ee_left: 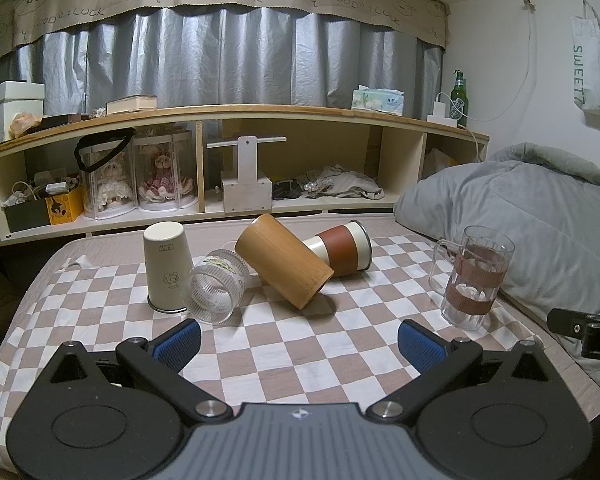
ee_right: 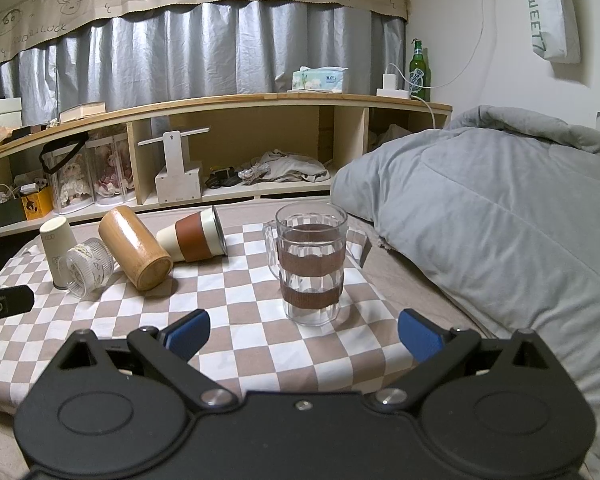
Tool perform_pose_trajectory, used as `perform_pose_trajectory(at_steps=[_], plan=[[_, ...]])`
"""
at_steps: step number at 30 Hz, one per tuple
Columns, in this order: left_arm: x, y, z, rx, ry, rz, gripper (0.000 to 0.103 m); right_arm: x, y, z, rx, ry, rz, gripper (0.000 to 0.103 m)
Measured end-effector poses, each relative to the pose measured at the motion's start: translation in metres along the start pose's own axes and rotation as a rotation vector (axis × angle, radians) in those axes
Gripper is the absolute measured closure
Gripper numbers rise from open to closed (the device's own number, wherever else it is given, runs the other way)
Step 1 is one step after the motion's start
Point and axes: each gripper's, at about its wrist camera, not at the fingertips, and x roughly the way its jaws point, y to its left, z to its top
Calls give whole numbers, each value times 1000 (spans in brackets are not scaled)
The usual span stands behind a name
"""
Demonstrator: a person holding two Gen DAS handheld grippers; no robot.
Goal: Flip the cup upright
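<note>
Checkered brown-and-white cloth (ee_left: 284,344) covers the bed under both grippers. Left gripper (ee_left: 299,344) and right gripper (ee_right: 304,334) gape wide, holding nothing. Just ahead-left of the left one lies a ribbed clear glass cup (ee_left: 216,288) on its side; beyond it, a tipped bamboo cup (ee_left: 284,260). Best to grip the glass across its ribbed wall, then rotate slowly.
</note>
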Motion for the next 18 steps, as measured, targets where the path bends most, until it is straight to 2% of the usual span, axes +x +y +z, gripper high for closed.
perform_pose_trajectory(at_steps=[18], plan=[[-1, -3, 0, -3, 2, 2, 0, 0, 0, 1, 0, 1, 0, 2]])
